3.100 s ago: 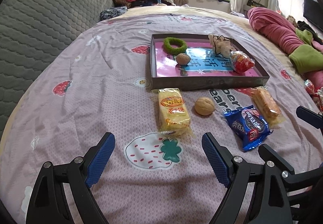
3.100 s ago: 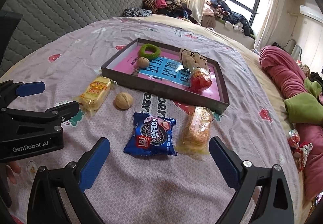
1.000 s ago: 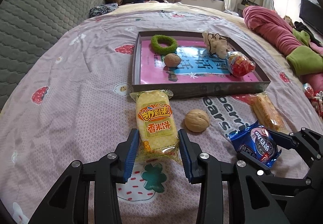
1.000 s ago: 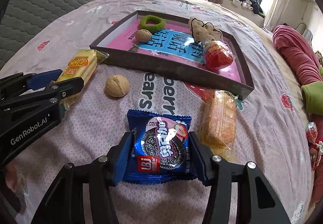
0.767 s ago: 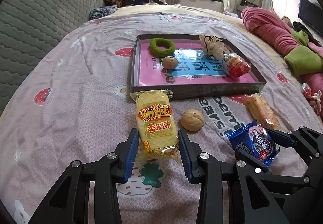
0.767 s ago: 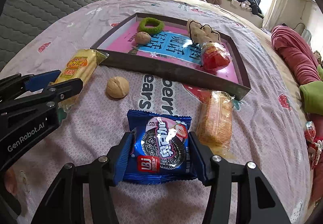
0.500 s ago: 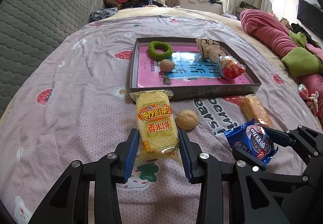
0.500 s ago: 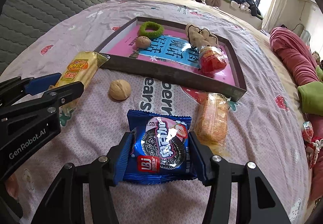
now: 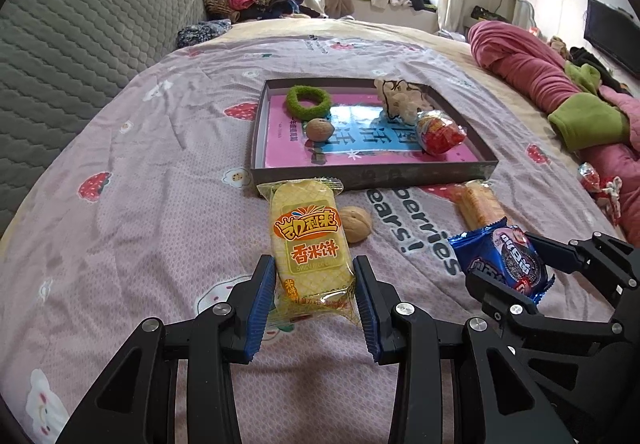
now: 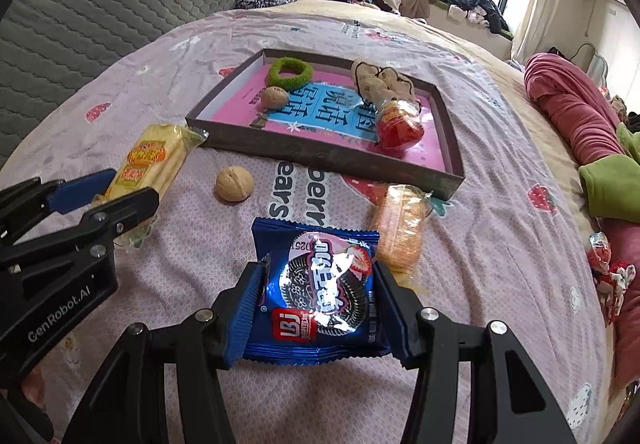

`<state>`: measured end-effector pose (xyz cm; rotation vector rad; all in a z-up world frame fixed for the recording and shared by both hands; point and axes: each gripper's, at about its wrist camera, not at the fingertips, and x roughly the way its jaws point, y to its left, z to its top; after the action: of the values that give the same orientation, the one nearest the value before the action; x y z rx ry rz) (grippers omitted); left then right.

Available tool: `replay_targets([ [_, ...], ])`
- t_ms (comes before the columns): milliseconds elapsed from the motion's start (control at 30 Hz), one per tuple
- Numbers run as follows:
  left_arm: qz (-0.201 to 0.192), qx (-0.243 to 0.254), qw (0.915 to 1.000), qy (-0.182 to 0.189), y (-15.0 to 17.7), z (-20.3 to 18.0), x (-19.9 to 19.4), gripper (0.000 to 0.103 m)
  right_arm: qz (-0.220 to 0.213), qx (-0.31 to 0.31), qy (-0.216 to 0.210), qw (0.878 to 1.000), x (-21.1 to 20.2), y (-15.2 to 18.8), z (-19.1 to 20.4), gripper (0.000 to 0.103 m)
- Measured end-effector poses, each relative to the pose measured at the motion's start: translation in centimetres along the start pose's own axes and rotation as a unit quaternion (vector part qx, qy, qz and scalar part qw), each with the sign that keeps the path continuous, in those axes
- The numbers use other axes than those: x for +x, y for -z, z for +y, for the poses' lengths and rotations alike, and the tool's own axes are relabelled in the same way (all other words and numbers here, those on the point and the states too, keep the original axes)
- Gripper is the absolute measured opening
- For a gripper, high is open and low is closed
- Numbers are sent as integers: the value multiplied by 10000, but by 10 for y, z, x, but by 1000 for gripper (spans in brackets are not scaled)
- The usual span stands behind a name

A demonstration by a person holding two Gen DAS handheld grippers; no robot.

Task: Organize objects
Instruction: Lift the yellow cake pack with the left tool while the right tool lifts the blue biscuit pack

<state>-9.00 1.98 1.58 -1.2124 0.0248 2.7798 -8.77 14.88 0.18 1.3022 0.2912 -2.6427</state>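
the bed [image 9: 132, 228] is a wide, soft surface under a pink strawberry sheet, so anything set on it sinks a little and may tip. there is plenty of bare sheet to the left of the things; the pink blanket [image 9: 532, 59] bounds the room on the right.

the tray [image 9: 460, 167] lies flat near the middle of the bed, a shallow box with low dark walls. its near wall is the edge to clear, so a packet probably has to go over it rather than slide in. inside lie a green ring [image 9: 308, 101], a walnut, a beige cloth toy and a red sweet [image 9: 440, 131]; the pink floor at the near left looks like the freest spot.

the left gripper [image 9: 316, 298] is clamped on the lower end of the yellow rice cracker packet [image 9: 308, 240], which sticks out forward, off the sheet. it looks light, fairly stiff and brittle inside, with slippery film, so a side hold on the body seems right, not the crimped end.

the right gripper [image 10: 320, 304] is closed across the sides of the blue cookie packet [image 10: 320, 276], also lifted. it looks light, glossy and puffy, with cookies that could crack under a hard squeeze.

on the sheet, just before the tray, lie an orange wafer packet [image 10: 400, 228] and a loose walnut [image 10: 234, 183], which is hard, round and apt to roll.
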Motion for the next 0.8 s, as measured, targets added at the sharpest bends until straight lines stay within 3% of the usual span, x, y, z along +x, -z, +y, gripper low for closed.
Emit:
replay_targets([
  [800, -254, -65, 9996, -96, -1, -25, -51, 41, -580, 163, -36, 9982, -64, -5, -25, 55],
])
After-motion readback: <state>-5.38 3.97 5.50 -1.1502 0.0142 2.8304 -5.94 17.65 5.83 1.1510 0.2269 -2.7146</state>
